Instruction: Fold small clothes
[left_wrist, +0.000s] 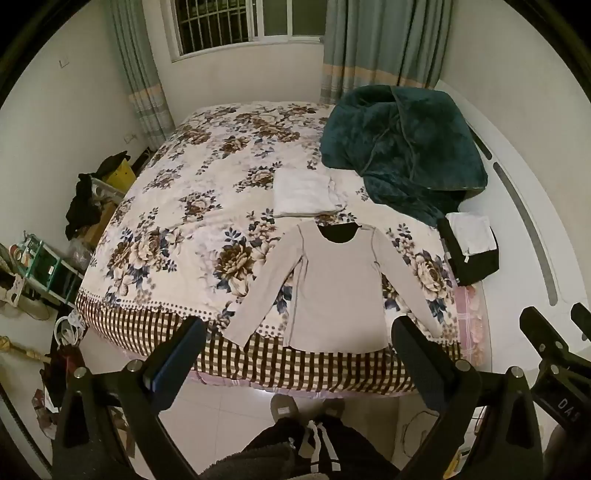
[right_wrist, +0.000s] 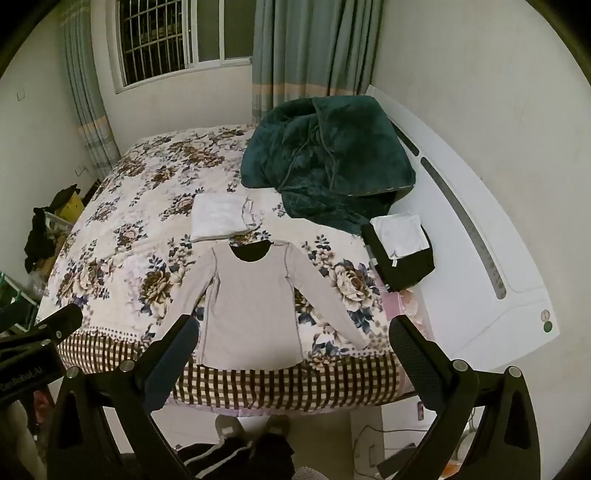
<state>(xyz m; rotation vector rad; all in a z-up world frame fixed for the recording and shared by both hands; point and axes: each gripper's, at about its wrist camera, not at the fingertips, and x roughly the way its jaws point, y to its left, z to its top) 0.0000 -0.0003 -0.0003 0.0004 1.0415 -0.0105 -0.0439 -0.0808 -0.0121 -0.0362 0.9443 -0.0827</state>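
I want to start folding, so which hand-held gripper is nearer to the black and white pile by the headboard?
Right. The right hand-held gripper hangs open over the bed's near edge closer to the black and white pile; the left hand-held gripper sits further left.

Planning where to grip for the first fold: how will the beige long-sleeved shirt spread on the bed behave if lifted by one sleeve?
The beige shirt looks thin and lies flat against the floral bedspread, so it is probably floppy and will drape and sag. It seems light. Its hem sits near the bed's edge, so a pull might drag it off.
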